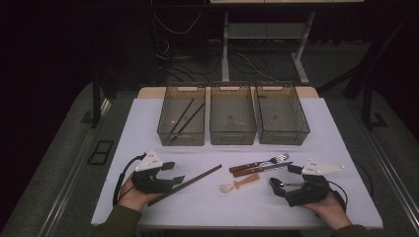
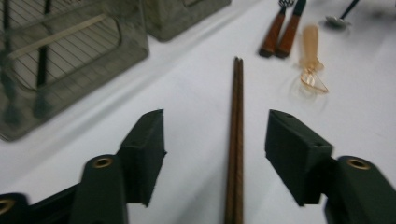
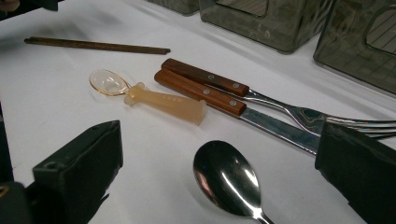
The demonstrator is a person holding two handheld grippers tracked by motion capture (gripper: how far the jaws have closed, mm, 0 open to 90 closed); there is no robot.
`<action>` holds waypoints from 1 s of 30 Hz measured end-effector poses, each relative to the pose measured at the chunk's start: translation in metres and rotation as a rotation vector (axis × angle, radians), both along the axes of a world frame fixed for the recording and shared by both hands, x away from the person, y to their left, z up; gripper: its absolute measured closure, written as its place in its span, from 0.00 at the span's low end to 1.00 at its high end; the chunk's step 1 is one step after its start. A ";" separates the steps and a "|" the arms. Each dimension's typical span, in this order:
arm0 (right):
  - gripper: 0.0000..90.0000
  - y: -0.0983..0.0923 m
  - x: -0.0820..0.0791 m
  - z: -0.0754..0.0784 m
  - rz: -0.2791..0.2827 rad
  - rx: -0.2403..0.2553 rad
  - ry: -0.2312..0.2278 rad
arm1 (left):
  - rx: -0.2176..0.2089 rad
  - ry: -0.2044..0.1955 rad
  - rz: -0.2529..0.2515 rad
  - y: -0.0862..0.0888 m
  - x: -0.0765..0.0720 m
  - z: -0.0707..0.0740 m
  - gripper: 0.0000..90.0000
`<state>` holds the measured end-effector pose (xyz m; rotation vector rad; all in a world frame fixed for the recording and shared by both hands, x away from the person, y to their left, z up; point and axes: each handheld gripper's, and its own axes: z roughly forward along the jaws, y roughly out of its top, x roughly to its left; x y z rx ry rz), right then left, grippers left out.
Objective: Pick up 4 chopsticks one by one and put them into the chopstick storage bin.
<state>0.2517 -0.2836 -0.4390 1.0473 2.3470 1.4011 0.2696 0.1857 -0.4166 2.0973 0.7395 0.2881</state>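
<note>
A pair of dark wooden chopsticks (image 1: 190, 182) (image 2: 237, 140) lies slantwise on the white table (image 1: 207, 202). My left gripper (image 1: 174, 172) (image 2: 217, 128) is open with the pair between its jaws, a gap on each side. A steel spoon (image 1: 276, 182) (image 3: 226, 179) lies with its bowl between the jaws of my right gripper (image 1: 285, 181) (image 3: 219, 140), which is open wide and apart from it.
A wood-handled fork (image 3: 205, 77) and knife (image 3: 201, 92) lie side by side mid-table, with a small amber plastic spoon (image 1: 239, 183) (image 3: 159, 100) beside them. Three smoky bins stand at the back: the left bin (image 1: 181, 138) holds chopsticks, beside the middle bin (image 1: 232, 137) and right bin (image 1: 284, 136).
</note>
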 end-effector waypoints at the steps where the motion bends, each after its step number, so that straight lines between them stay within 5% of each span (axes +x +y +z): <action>1: 0.01 0.000 0.000 0.000 0.000 -0.001 0.000 | 0.001 0.003 -0.004 -0.001 -0.002 -0.001 0.48; 15: 0.01 0.001 0.000 0.000 0.000 -0.005 -0.002 | 0.067 0.079 -0.054 -0.002 0.001 -0.015 0.84; 30: 0.01 0.001 0.000 0.000 0.000 -0.005 -0.004 | 0.073 0.112 -0.049 -0.003 0.004 -0.024 0.87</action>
